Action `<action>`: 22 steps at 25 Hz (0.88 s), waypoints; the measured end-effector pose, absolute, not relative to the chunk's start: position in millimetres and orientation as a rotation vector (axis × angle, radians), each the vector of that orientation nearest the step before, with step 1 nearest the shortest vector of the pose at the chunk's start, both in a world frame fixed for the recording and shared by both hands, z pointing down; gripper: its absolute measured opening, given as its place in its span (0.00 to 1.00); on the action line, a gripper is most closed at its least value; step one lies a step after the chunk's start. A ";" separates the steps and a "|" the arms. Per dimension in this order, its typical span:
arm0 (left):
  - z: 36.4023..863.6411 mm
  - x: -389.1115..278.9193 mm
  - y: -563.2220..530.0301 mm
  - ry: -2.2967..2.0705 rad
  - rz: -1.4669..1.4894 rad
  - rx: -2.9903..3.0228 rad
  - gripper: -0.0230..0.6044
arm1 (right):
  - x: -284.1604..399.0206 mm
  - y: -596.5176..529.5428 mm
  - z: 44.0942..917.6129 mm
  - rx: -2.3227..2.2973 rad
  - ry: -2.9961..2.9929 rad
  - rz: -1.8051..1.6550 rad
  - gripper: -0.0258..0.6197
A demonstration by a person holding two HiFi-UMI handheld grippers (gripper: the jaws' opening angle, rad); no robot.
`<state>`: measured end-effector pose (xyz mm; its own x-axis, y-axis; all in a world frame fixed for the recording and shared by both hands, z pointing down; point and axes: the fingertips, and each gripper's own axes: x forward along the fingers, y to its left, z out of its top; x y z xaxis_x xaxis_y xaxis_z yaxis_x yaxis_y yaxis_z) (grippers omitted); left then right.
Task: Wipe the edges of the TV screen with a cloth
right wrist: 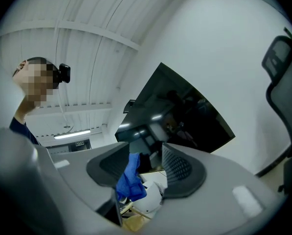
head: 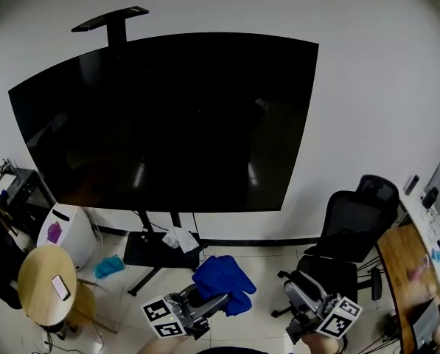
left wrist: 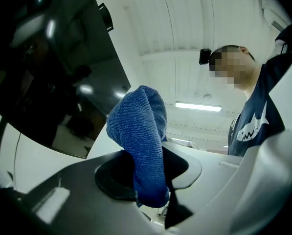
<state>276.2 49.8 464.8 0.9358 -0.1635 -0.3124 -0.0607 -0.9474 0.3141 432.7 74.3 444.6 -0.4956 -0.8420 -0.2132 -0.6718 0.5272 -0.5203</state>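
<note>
The large black TV screen (head: 168, 124) stands on a floor stand against the white wall; it also shows in the left gripper view (left wrist: 38, 72) and the right gripper view (right wrist: 180, 111). Low in the head view, my left gripper (head: 218, 301) is shut on a blue cloth (head: 223, 280), well below the screen. In its own view the cloth (left wrist: 138, 126) bulges up from between the left gripper's (left wrist: 146, 175) closed jaws. My right gripper (head: 297, 290) hangs to the right, open and empty. Through the right gripper's (right wrist: 146, 166) gap the blue cloth (right wrist: 130, 177) shows farther off.
A black office chair (head: 356, 227) stands at the right beside a wooden desk (head: 400, 268). At the left are a round wooden table (head: 43, 279), a white appliance (head: 68, 231) and a teal rag (head: 109, 265) on the floor. The stand's base (head: 157, 253) sits under the TV.
</note>
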 end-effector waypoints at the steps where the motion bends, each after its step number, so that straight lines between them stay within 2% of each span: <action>1: 461.4 279.3 53.2 -0.173 -0.482 2.807 0.22 | 435.4 77.2 444.8 -1.240 2.330 -0.509 0.37; 4: 451.5 290.1 61.4 -0.212 -0.486 2.846 0.22 | 444.9 84.2 444.1 -1.244 2.340 -0.488 0.32; 22: 452.3 367.6 105.6 -0.291 -0.400 2.875 0.22 | 516.5 121.1 453.5 -1.216 2.372 -0.475 0.31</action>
<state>367.6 105.6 452.3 0.9433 -0.2244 -0.2446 -0.1634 -0.9553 0.2464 516.5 121.1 453.5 -0.5228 -0.8241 -0.2179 -0.6767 0.5567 -0.4819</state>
